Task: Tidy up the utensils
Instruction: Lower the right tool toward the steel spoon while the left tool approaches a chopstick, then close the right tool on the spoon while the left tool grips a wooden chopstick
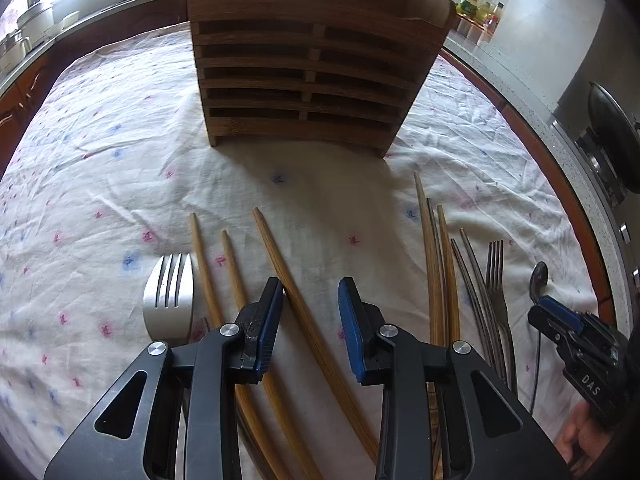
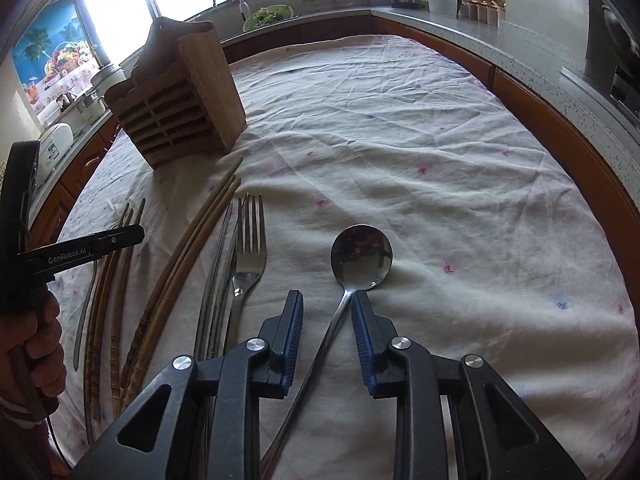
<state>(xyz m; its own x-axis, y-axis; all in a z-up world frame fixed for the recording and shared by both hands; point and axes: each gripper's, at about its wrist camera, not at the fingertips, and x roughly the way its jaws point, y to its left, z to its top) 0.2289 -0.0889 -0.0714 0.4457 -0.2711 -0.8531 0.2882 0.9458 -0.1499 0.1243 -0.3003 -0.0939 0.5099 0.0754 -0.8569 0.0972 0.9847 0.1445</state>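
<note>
A slatted wooden utensil holder (image 1: 308,76) stands upright at the far middle of the table; it also shows in the right wrist view (image 2: 184,96). My left gripper (image 1: 310,292) is open over a wooden chopstick (image 1: 288,280) that passes between its fingers. Two more wooden chopsticks (image 1: 206,268) and a steel fork (image 1: 170,292) lie to its left. My right gripper (image 2: 326,304) is open around the handle of a steel spoon (image 2: 362,256). A second fork (image 2: 250,252), metal chopsticks (image 2: 216,276) and more wooden chopsticks (image 2: 192,240) lie to its left.
A wrinkled white tablecloth (image 2: 420,152) with small printed flowers covers the table. Kitchen counters with jars (image 2: 488,4), a kettle and a sink run along the far and right sides. A stove with a pan (image 1: 612,140) is at the right.
</note>
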